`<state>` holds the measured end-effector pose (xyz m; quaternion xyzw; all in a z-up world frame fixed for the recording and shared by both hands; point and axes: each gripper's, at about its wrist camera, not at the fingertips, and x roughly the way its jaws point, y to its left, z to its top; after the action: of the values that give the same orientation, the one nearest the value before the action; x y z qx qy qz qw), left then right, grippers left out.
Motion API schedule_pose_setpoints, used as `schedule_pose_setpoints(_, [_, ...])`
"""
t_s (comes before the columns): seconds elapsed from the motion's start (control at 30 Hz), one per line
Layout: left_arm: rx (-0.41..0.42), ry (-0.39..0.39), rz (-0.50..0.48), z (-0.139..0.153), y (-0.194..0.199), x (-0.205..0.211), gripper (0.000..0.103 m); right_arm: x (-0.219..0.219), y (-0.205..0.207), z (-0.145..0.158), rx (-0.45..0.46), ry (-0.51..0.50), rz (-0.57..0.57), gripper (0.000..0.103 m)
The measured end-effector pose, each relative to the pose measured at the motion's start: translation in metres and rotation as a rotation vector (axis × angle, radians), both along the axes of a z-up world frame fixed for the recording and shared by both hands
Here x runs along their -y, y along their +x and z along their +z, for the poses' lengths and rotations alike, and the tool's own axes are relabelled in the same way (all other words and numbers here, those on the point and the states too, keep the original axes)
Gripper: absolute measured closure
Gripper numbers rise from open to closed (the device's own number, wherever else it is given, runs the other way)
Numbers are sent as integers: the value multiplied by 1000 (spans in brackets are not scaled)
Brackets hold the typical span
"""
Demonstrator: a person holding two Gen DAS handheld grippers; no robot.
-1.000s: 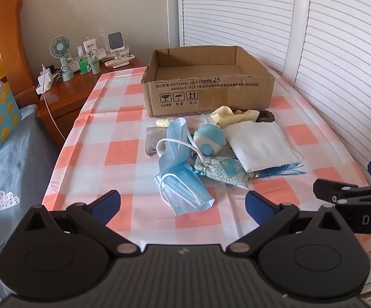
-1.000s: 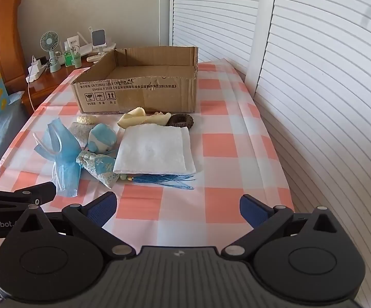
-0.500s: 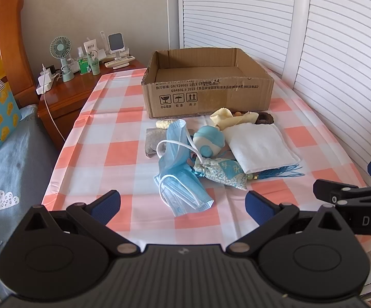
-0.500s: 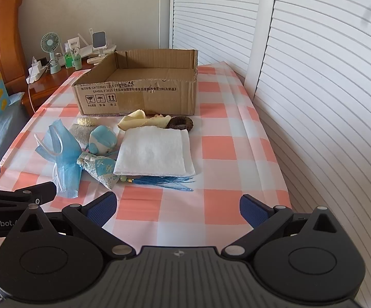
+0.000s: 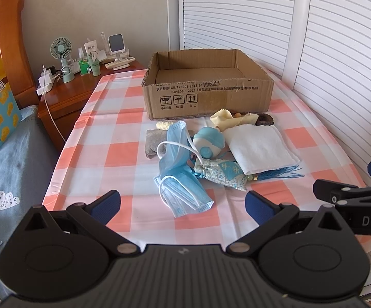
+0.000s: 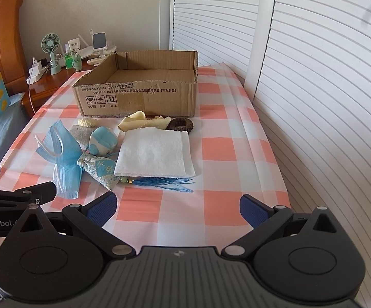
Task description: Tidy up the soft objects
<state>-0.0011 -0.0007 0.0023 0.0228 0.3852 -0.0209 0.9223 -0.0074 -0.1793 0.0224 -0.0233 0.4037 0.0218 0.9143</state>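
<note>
Meanwhile, both the left gripper (image 5: 182, 204) and right gripper (image 6: 177, 206) hover released above the desk (image 6: 226, 151) (checked cloth), near the white towel (image 6: 154, 152) and blue mask (image 5: 179, 169).

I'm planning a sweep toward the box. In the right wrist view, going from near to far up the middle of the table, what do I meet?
Right gripper, open → blue tassel → folded white cloth → brown ring → cardboard box, open-topped and empty.
</note>
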Motion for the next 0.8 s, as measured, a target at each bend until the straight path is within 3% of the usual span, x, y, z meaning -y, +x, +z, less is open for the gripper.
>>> schedule_pose_setpoints(0.8, [1,-1,0,1,0,-1,1,0,-1,3,5,-3,-1,0])
